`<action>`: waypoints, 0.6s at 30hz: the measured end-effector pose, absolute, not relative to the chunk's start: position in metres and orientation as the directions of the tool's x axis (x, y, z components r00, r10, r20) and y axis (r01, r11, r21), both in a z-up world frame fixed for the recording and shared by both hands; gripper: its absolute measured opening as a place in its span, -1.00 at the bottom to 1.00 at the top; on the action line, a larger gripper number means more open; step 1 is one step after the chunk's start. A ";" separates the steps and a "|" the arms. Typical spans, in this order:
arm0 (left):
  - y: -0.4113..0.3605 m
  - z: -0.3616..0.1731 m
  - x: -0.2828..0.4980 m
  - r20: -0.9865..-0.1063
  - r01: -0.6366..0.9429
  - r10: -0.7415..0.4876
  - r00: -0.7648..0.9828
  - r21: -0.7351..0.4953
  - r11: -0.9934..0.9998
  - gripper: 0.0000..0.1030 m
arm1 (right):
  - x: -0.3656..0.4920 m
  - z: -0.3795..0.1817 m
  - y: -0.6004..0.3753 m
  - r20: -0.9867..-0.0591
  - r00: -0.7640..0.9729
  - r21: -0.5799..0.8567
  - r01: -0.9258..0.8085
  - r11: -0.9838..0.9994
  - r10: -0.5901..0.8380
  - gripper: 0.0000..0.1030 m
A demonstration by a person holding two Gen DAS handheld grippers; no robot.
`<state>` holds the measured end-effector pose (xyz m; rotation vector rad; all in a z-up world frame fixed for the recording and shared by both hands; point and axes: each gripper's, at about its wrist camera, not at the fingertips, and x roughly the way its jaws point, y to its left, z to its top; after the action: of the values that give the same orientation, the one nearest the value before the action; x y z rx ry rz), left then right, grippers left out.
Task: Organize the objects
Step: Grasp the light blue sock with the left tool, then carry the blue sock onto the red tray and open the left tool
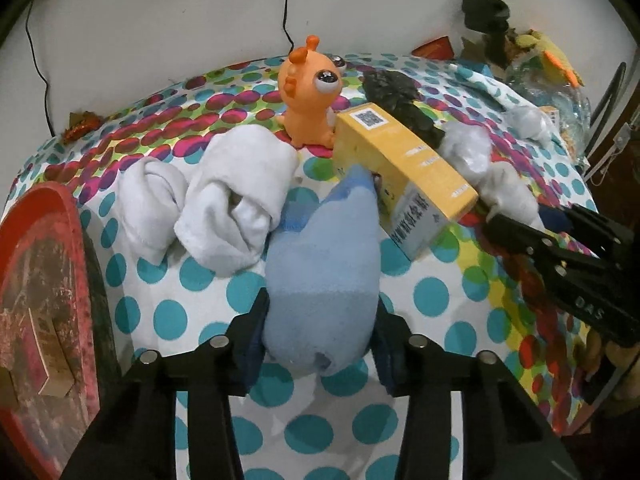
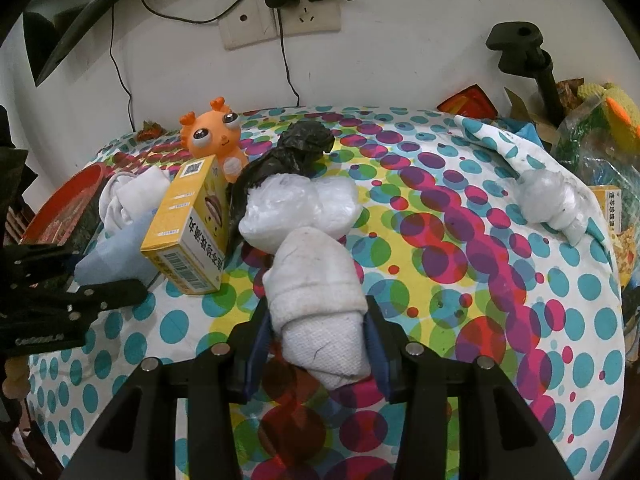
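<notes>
My left gripper [image 1: 320, 320] is shut on a light blue rolled sock [image 1: 324, 264], whose tip touches a yellow box [image 1: 404, 168] lying tilted on the dotted tablecloth [image 1: 192, 304]. My right gripper [image 2: 316, 336] is shut on a white rolled sock [image 2: 316, 292]; it also shows at the right of the left wrist view [image 1: 500, 216]. The left gripper [image 2: 104, 292] shows at the left of the right wrist view, beside the blue sock [image 2: 116, 252] and the box [image 2: 188, 224]. More white socks [image 1: 224, 208] lie left of the blue one.
An orange toy figure [image 1: 308, 96] stands behind the box. A black plastic bag [image 2: 288, 156] and white plastic bags [image 2: 296, 208] lie mid-table, another white bag [image 2: 552, 200] at the right. A red round tray [image 1: 40, 320] sits at the left edge. Clutter and a black stand [image 2: 528, 56] are at the back right.
</notes>
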<state>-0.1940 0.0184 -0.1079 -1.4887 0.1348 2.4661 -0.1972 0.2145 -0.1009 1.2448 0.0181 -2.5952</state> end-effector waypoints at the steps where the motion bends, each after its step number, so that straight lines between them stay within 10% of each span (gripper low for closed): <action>1: 0.018 -0.107 -0.192 -0.880 -0.267 0.171 -0.444 -0.052 -0.962 -0.22 | -0.197 -0.101 0.214 -0.769 -0.598 0.098 0.240 -0.966 -0.227 -0.14; 18: 0.020 -0.099 -0.166 -0.872 -0.215 0.115 -0.475 -0.012 -0.977 -0.26 | -0.197 -0.102 0.208 -0.774 -0.601 0.063 0.240 -0.969 -0.199 -0.12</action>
<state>-0.1662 0.0201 -0.0995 -1.4904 0.1473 2.5402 -0.1974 0.2079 -0.1018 1.2532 0.0697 -2.6092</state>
